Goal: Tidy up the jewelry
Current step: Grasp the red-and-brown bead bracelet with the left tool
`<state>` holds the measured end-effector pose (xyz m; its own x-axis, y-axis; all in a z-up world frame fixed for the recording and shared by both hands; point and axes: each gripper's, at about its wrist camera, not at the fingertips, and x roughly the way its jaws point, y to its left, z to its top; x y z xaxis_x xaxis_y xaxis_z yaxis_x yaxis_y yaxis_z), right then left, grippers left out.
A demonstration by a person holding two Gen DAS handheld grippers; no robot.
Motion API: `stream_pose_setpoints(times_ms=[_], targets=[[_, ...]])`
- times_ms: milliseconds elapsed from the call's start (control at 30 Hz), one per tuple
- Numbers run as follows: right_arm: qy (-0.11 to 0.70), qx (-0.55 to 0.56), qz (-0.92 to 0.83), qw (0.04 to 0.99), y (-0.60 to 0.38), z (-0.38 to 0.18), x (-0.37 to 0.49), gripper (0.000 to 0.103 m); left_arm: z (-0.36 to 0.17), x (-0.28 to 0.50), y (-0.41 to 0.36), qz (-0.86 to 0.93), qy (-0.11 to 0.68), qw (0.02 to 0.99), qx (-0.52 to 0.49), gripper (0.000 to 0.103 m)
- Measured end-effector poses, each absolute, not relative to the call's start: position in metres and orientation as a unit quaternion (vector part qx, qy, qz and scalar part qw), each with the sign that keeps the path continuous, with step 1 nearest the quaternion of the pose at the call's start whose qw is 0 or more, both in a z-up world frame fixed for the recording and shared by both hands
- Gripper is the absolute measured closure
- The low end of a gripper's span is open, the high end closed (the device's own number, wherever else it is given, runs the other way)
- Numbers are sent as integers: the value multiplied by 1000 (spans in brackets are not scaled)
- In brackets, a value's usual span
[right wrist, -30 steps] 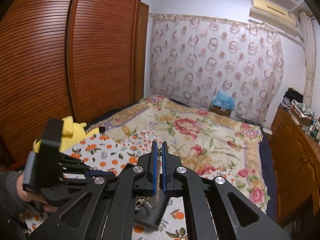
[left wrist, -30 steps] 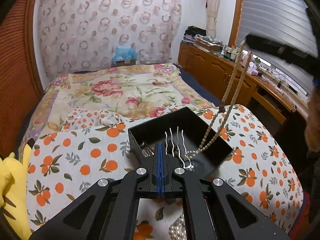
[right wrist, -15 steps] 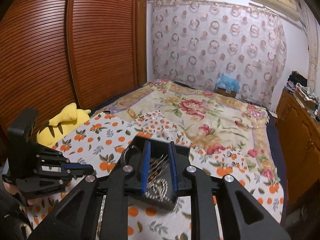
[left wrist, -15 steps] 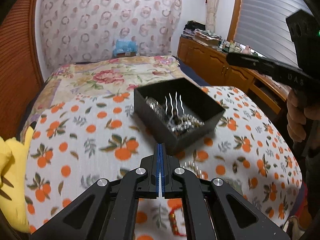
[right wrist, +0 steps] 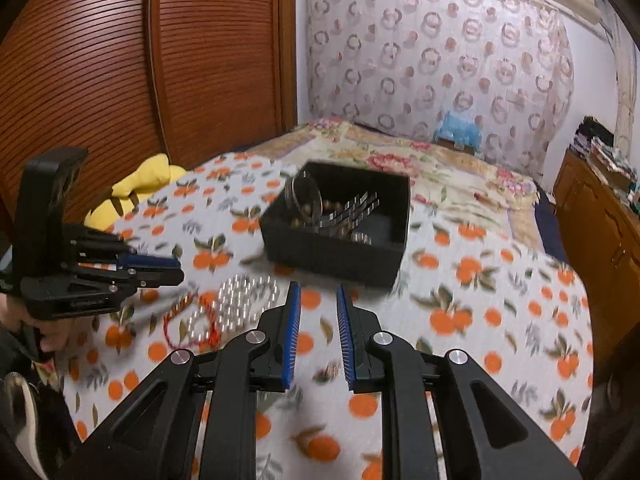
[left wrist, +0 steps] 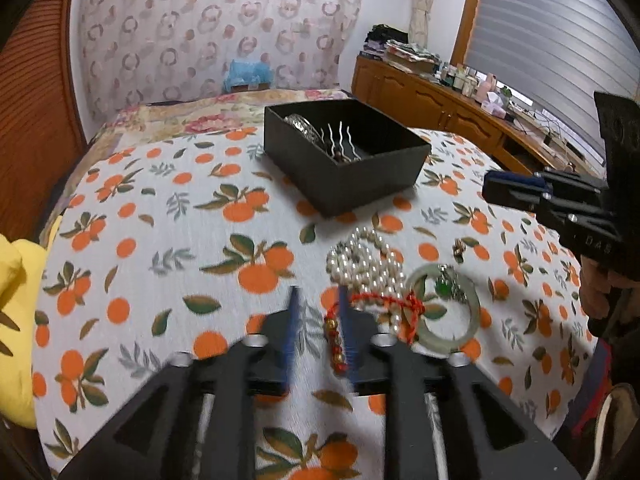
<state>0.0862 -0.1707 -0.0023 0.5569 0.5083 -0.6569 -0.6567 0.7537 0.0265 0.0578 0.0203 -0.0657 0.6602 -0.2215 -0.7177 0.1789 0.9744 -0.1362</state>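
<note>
Bedspread bears red bracelet between left fingers

Pearl strand, red bracelet, seemingly jade bangle beside black box.

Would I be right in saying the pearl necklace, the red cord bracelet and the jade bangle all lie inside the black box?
Not quite: the pearl necklace, red cord bracelet and jade bangle lie on the orange-print cloth, in front of the black box, as the left wrist view shows.
</note>
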Motion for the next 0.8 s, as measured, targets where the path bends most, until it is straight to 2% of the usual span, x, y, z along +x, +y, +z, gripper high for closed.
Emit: stream_pose_setpoints(times_ms=[233,333,667,733,800], targets=[[374,-122,319,862,-181,-34,91,82,-78,53,15,-114,412,904,-25,81],[384,-121,323,857,-179,-41,94,75,-82,54,12,-114,418,901,-23,81],[404,-145,312,848,-168,-58,104,75,-86,56,4,-108,425,899,-2,81],[401,-149,311,849,-167,-59,104,86,-86,56,3,-106,424,899,2,81],[398,-155,309,850,-166,-59,102,86,-86,55,2,-104,423,900,6,81]])
